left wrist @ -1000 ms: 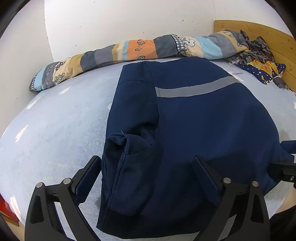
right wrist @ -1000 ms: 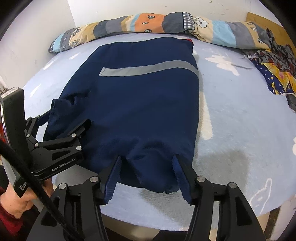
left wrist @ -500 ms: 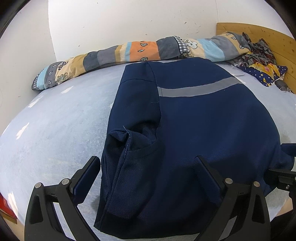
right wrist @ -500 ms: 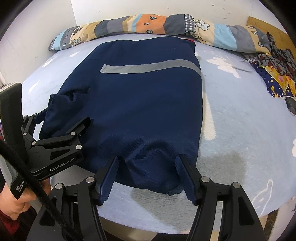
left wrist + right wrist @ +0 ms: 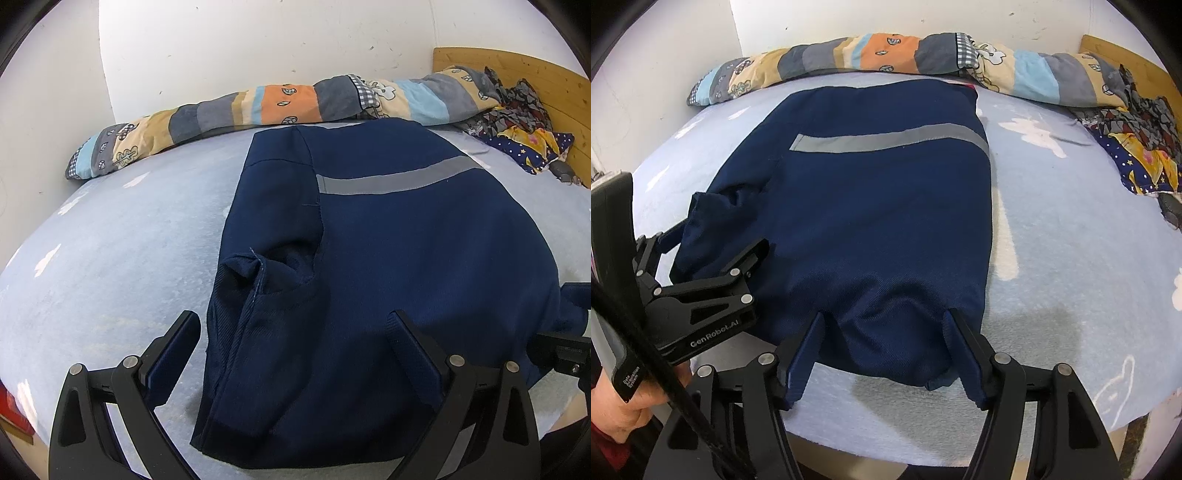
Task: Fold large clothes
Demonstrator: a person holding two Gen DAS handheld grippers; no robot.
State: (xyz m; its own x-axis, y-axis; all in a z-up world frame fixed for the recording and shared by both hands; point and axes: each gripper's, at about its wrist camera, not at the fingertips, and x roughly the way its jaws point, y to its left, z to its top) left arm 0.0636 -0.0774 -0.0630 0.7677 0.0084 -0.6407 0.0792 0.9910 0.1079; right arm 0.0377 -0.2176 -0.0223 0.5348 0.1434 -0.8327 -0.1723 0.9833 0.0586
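A navy jacket [image 5: 406, 240] with a grey reflective stripe [image 5: 399, 181] lies flat on the bed, one sleeve folded in along its left side. My left gripper [image 5: 295, 332] stands open, wide, over the jacket's near left corner; the cloth lies under and between the fingers, untouched by the pads. In the right wrist view the jacket [image 5: 886, 203] reaches the bed's near edge. There my right gripper [image 5: 884, 339] straddles the bunched hem and its jaws are opening, the pads standing at the sides of the cloth. The left gripper [image 5: 713, 243] shows at that view's left.
A rolled patchwork quilt [image 5: 295, 103] lies along the far wall. A heap of patterned clothes [image 5: 1137, 147] sits at the far right by the wooden headboard [image 5: 517, 70]. Light blue sheet [image 5: 1071, 240] is bare right of the jacket. A hand [image 5: 620, 402] holds the left gripper.
The right gripper's fingers have spread wider around the hem, and the bunched cloth between them has slackened. The left gripper and the jacket have stayed as they were.
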